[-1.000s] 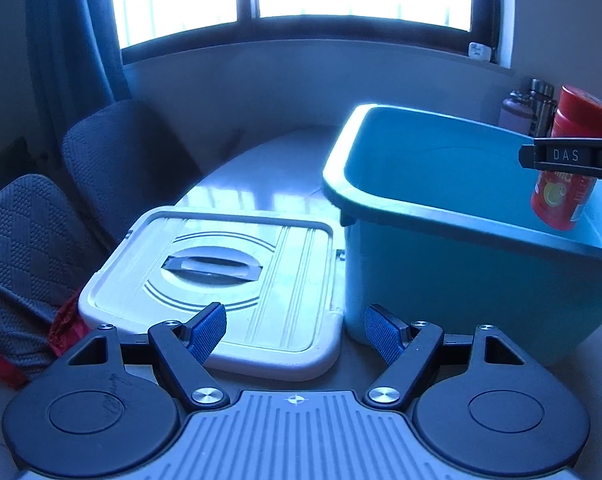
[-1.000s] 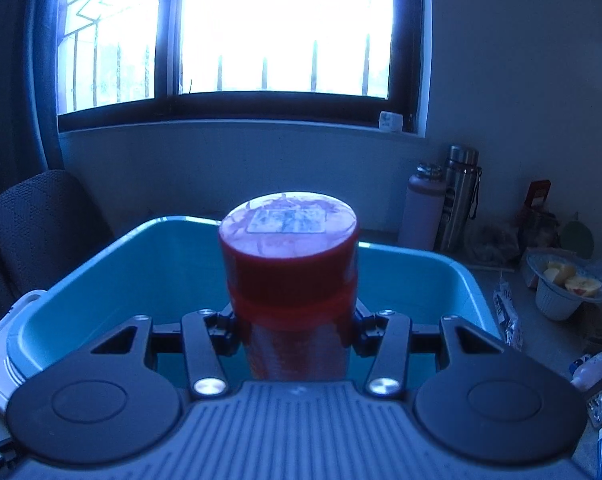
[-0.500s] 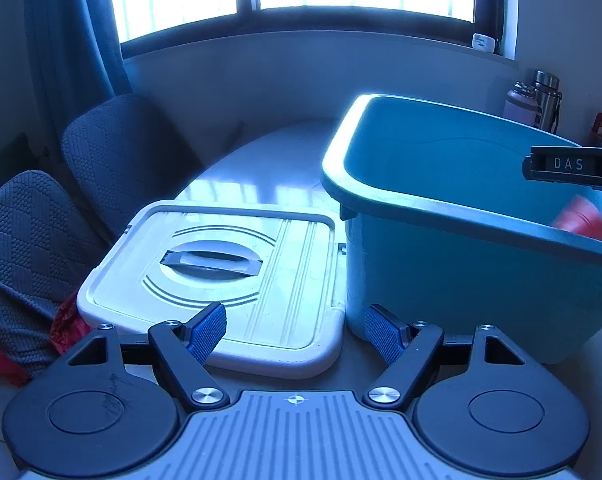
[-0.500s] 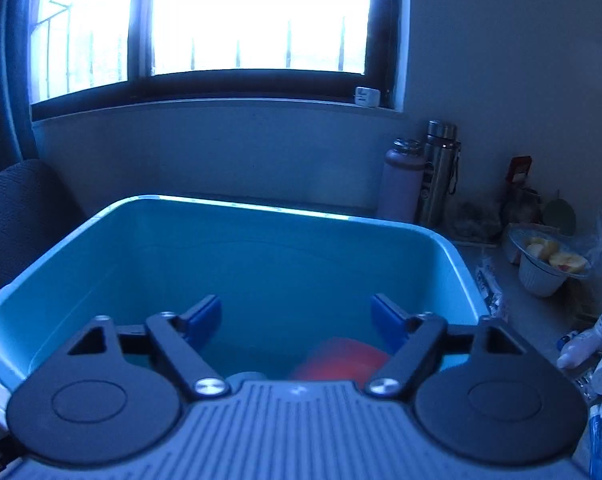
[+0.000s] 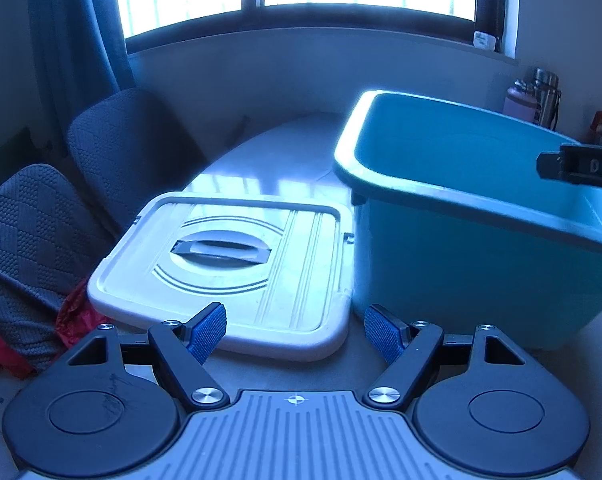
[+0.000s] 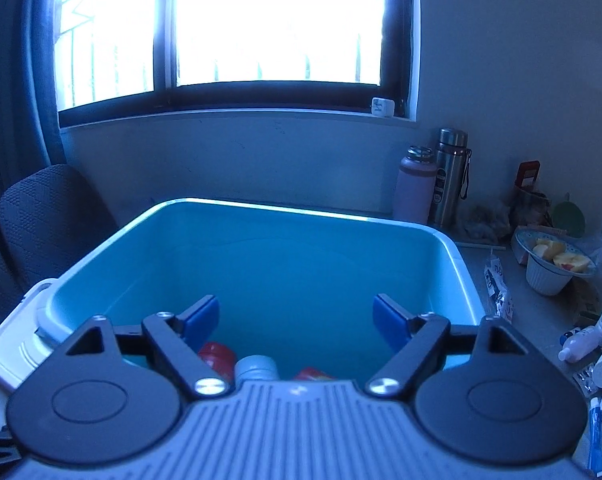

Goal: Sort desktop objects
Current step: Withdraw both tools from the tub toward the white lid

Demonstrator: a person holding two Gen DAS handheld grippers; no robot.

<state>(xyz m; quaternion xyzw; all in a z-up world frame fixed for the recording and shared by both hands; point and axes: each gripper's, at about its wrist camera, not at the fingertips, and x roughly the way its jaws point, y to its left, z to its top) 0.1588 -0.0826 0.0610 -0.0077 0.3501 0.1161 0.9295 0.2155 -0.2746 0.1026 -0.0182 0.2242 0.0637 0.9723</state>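
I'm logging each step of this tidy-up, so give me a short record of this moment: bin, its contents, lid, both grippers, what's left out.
bin: blue bin, open, on the desk
contents: red container, a grey-capped item, another red item, mostly hidden
lid: white lid, flat beside the bin
left gripper: open, empty, low near the lid
right gripper: open, empty, over the bin
left out: white bottles on the desk at right

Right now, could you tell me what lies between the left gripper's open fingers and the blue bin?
In the left wrist view, only a strip of bare tabletop separates the left gripper from the blue bin; the white lid lies leftward, beside the bin.
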